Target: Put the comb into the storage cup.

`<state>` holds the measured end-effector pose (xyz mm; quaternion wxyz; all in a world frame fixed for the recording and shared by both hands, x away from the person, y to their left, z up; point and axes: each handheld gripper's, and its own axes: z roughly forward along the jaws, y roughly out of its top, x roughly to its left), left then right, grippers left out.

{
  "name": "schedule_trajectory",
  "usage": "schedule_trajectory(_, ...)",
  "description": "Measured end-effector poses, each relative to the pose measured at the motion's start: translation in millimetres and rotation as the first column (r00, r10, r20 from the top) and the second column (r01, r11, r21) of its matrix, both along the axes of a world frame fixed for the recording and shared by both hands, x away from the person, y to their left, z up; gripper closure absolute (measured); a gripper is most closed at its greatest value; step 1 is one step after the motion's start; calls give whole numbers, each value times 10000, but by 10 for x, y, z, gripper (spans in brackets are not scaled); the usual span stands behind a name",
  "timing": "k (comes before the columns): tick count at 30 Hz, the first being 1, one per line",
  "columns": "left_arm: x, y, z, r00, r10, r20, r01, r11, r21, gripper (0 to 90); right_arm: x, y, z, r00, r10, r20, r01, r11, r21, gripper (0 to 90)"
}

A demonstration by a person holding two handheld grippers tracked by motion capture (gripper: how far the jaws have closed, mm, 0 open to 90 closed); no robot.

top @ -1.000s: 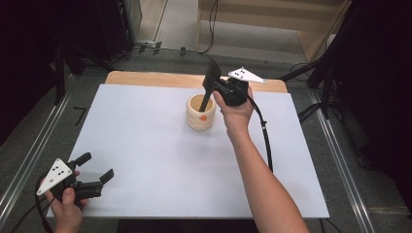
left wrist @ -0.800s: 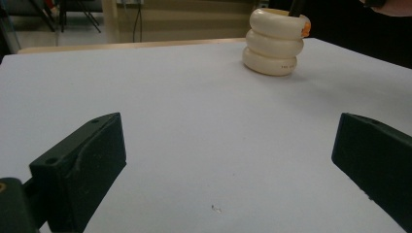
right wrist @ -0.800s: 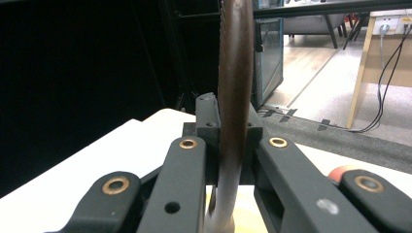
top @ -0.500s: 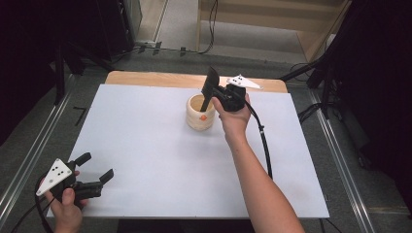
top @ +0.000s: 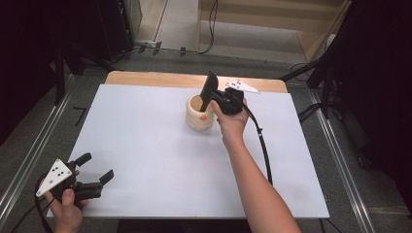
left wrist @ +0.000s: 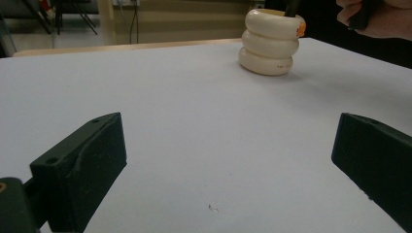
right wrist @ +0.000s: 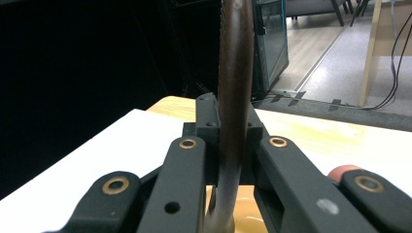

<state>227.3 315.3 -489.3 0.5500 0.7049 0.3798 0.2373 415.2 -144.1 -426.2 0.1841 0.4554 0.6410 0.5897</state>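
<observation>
A cream ribbed holder (top: 199, 116) stands upright on the white table top, toward the back centre; the left gripper view has it far off (left wrist: 269, 43), with an orange mark at its rim. My right gripper (top: 221, 99) sits just right of the holder's mouth, shut on a dark utensil (top: 210, 86). The utensil's broad black end sticks up and its lower end reaches into the holder. The right gripper view shows its brown handle (right wrist: 234, 97) clamped between the jaws. My left gripper (top: 97, 166) rests near the front left corner, open, with nothing between its jaws (left wrist: 228, 165).
The white sheet (top: 145, 155) covers most of the table, with a wooden strip (top: 160, 80) along the far edge. The right gripper's cable (top: 262, 145) trails across the sheet's right half. Metal rails run down both sides, and dark stands and shelving stand beyond the table.
My right hand has sunk a little with the utensil, bringing it lower over the holder's mouth. The left hand and its gripper have stayed where they were.
</observation>
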Motion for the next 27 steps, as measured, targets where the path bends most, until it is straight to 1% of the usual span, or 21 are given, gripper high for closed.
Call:
schedule_trajectory(9, 1, 3, 0, 10000, 3, -10, -3, 10000, -24, 0, 11, 7, -77, 9998, 23, -189, -21, 9999, 104, 832)
schedule_trajectory(11, 1, 5, 0, 10000, 3, -23, -3, 10000, -32, 0, 15, 1, -87, 9998, 40, -214, -36, 9999, 162, 832)
schedule_trajectory(15, 4, 4, 0, 9999, 85, -57, -85, 10000, -47, 0, 26, -22, -114, 9993, -32, -367, 47, 9991, 425, 832)
schedule_trajectory(19, 7, 7, -2, 9999, 105, -77, -105, 9999, -80, 0, 39, -45, -121, 9992, 36, -393, -18, 9989, 467, 830)
schedule_trajectory(21, 7, 5, -2, 9999, 105, -89, -105, 9999, -63, 0, 38, -60, -123, 9988, 96, -474, -71, 9986, 526, 829)
schedule_trajectory(24, 8, 2, -3, 9999, 114, -83, -114, 9999, -58, 0, 38, -84, -127, 9987, 19, -505, 5, 9989, 465, 821)
schedule_trajectory(27, 11, 3, -3, 9998, 172, -102, -172, 9998, -52, 0, 31, -117, -133, 9988, -94, -487, 106, 9996, 253, 811)
